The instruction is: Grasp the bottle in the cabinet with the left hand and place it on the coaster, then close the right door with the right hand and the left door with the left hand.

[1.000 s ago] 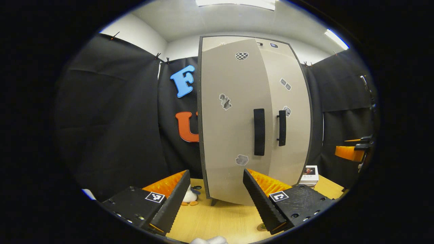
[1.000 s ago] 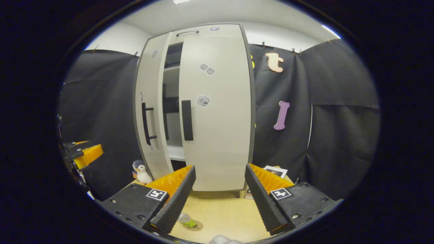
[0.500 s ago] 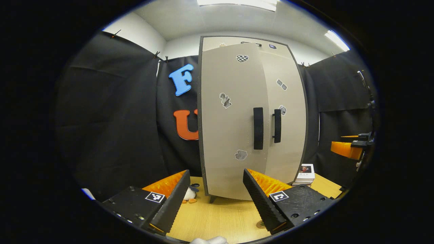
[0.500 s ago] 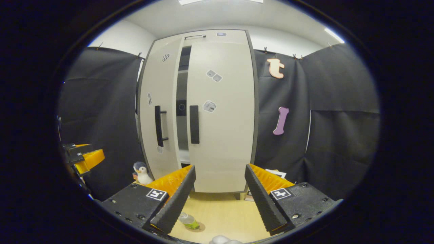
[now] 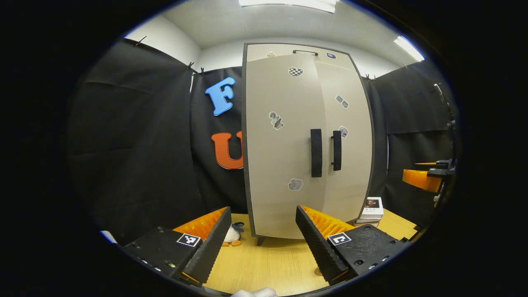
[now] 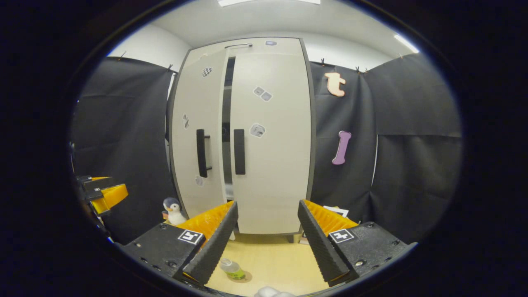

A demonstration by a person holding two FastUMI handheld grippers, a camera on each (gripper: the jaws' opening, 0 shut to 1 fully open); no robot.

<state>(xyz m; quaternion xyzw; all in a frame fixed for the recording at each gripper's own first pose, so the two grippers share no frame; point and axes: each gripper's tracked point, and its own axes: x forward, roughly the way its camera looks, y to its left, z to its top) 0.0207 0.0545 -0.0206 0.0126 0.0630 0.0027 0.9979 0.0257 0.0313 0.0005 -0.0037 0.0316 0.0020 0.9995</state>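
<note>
bottle (image 6: 231, 268): stands on the coaster (image 6: 243, 275) on the table (image 6: 272, 264), low between the right gripper's fingers in the right gripper view, so the place step looks done
left gripper (image 5: 260, 243): jaws spread wide, nothing between them, clear of the cabinet; also seen at the left edge of the right gripper view
right gripper (image 6: 266, 243): jaws spread wide, empty, well back from the doors; seen far right in the left gripper view
penguin toy (image 6: 173, 209): on the table by the cabinet's left foot, out of the door's swing as far as I can judge
right door (image 6: 270, 136): looks flush with the cabinet frame, handle (image 6: 239, 151) facing out
left door (image 6: 200, 136): nearly shut, a narrow dark gap shows between it and the right door in the right gripper view
step: last one, closing the left door with the left hand
next: my read, left gripper pushes the door face near its handle (image 5: 316, 152) until the gap is gone; light push only, no grasp needed
</note>
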